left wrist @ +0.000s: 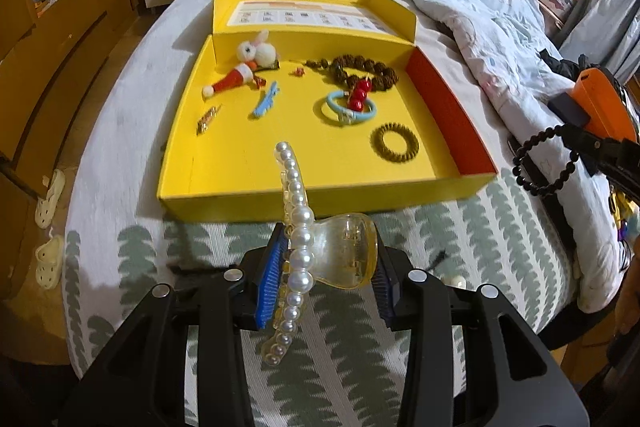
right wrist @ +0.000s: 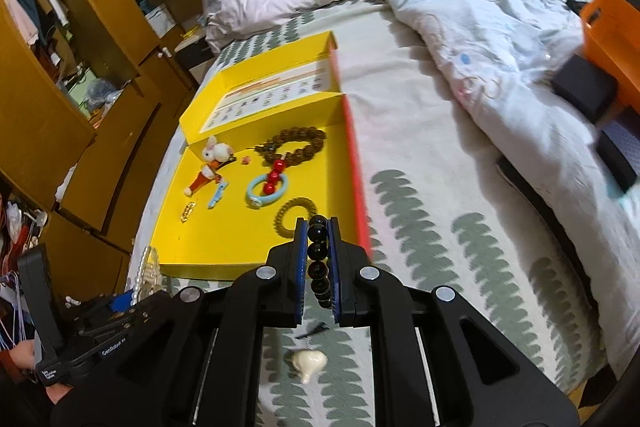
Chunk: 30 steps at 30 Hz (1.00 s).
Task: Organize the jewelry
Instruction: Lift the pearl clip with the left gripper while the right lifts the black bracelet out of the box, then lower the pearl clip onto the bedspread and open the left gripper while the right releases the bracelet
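My left gripper [left wrist: 320, 259] pinches the pearl claw clip [left wrist: 298, 227], my right [right wrist: 318, 259] the black bead bracelet [right wrist: 319, 251], both just short of the yellow box [left wrist: 320, 199]; either could slip onto the bedsheet [right wrist: 440, 227].

Right view: black bead bracelet [right wrist: 319, 259] is running btwn the pads of the right hand-held gripper [right wrist: 319, 269], its loop hanging out of sight below. Coiled brown hair tie [right wrist: 289, 217] is sitting partly behind a fingertip. Orange device [right wrist: 612, 39] at right edge is blurring and getting cut off. Left hand-held gripper [right wrist: 138, 297] at lower left is showing only in part. Left view: small dark thing [left wrist: 440, 259] on the bed is peeking past a finger, too small to tell.
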Available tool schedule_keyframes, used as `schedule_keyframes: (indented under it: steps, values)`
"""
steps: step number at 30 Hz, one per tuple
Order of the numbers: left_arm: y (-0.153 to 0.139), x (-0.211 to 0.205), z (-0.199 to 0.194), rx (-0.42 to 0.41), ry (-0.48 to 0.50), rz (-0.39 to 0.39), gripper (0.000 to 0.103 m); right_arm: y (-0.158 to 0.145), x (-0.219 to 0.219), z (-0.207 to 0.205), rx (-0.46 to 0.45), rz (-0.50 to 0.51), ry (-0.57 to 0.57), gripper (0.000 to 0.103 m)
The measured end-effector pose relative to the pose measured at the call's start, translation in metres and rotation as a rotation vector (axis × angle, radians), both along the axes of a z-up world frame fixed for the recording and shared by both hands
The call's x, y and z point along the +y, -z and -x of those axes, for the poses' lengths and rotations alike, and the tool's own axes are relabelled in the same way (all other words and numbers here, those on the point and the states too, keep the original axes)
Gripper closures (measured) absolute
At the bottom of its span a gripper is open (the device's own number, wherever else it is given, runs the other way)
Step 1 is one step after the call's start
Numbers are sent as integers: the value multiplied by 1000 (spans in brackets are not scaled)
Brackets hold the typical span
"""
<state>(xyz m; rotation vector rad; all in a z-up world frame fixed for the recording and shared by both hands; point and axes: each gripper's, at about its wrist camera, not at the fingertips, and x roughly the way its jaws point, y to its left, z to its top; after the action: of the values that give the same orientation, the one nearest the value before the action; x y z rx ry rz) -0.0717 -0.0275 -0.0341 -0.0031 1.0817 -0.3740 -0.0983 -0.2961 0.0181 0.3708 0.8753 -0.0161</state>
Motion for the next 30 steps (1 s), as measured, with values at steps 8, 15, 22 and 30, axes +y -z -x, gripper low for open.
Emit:
schedule_keyframes:
  steps: [8,15,22,30]
  values:
    - [27,-6,19,44,4,-44,63,20,-28,16,57,16,64,92]
    - [51,-13,20,77,-12,-68,63,47,-38,13,122,3,73,93]
    - [69,-21,20,82,-32,-89,63,76,-47,0,193,-4,90,92]
    - [79,-25,14,84,-44,-98,63,100,-65,-6,268,51,137,92]
